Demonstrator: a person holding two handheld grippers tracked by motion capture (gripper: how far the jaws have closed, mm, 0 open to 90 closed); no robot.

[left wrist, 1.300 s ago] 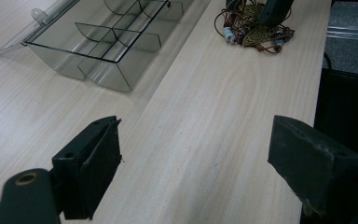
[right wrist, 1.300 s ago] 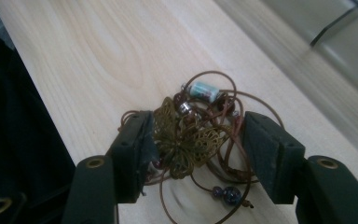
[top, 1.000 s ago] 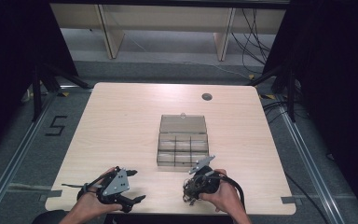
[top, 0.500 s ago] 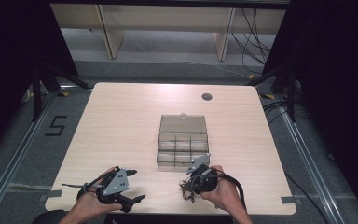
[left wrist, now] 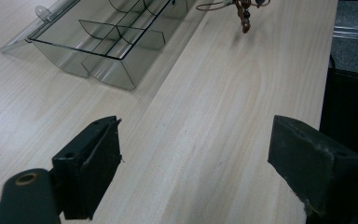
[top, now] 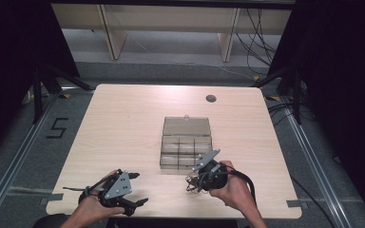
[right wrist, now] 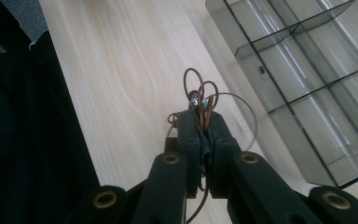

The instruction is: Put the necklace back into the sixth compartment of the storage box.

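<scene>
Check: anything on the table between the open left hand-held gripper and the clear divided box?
Nothing. In the left gripper view, bare wood runs from the left hand-held gripper to the clear divided box; the high view agrees.

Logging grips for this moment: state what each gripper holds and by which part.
The right gripper is shut on a brown cord necklace, pinching its bunched cord loops; beads dangle below. The left gripper holds nothing, jaws open.

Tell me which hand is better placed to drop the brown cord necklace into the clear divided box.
Right. The right gripper is shut on the brown cord necklace beside the clear divided box. The left gripper stands open, holding nothing, farther off.
</scene>
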